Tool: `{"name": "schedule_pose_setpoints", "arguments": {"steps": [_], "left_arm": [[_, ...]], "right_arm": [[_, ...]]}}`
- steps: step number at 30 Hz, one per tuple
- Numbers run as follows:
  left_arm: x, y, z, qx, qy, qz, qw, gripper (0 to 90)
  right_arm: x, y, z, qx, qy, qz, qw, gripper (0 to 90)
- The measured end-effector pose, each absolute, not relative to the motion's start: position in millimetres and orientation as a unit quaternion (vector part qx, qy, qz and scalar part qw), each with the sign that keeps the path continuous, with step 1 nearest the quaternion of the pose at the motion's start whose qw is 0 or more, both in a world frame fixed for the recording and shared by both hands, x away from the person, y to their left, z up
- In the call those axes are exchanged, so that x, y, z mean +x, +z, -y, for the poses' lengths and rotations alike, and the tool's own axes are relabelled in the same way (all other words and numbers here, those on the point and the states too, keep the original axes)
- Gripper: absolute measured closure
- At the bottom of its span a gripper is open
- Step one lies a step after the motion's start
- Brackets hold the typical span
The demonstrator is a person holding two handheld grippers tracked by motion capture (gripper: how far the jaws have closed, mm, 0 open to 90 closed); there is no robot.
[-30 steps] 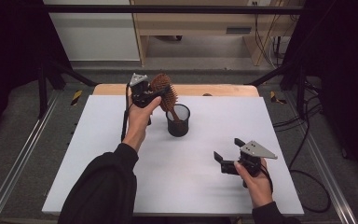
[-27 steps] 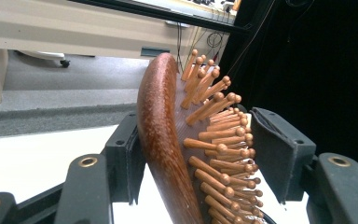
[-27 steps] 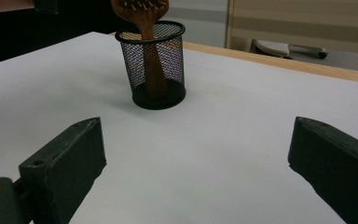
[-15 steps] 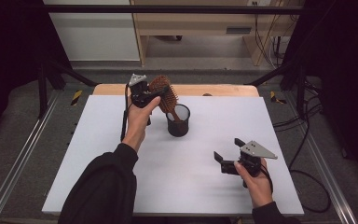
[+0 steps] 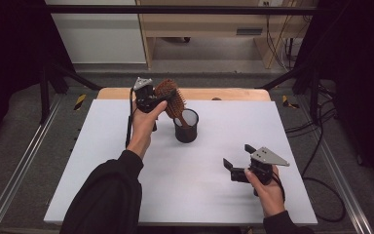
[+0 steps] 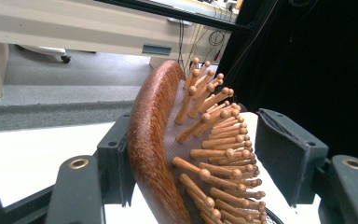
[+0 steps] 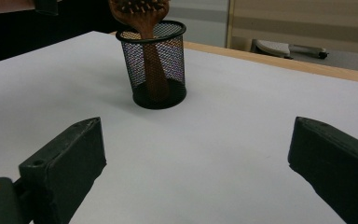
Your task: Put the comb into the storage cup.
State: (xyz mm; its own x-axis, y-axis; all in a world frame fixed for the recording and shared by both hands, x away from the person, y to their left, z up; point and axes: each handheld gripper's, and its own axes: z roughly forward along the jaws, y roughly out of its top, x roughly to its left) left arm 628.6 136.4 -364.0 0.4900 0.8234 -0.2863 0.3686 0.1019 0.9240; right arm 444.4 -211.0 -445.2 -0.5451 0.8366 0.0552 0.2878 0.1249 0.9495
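white table (image 5: 126, 161) bears mesh cup (image 5: 186, 127) holding hairbrush (image 5: 171, 100).

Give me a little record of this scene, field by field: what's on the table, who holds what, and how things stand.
Brush: wooden hairbrush, handle down inside the cup, head leaning out over the rim
Cup: black mesh cup, upright on the table
Table: white table
Left hand-held gripper: around the brush head, jaws just been opening; one pad lies at the brush's back, the other stands off the bristles
Right hand-held gripper: open, holding nothing, apart from the cup
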Motion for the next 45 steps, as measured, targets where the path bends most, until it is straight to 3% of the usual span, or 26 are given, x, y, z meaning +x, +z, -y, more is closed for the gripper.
{"name": "schedule_pose_setpoints", "arguments": {"steps": [9,27,45], "left_arm": [[628.0,-365.3,-135.3,0.641,0.195,-0.462,0.581,28.5],[616.4,-368.2,-137.2,0.634,0.227,-0.464,0.575,9.1],[576.8,-372.7,-158.3,0.625,0.233,-0.462,0.584,5.3]], "right_arm": [[444.4,-445.3,210.7,0.399,0.527,-0.703,0.260,4.3],[444.8,-446.0,208.1,0.395,0.525,-0.708,0.259,4.2],[446.1,-446.1,207.5,0.393,0.523,-0.710,0.261,4.0]]}}
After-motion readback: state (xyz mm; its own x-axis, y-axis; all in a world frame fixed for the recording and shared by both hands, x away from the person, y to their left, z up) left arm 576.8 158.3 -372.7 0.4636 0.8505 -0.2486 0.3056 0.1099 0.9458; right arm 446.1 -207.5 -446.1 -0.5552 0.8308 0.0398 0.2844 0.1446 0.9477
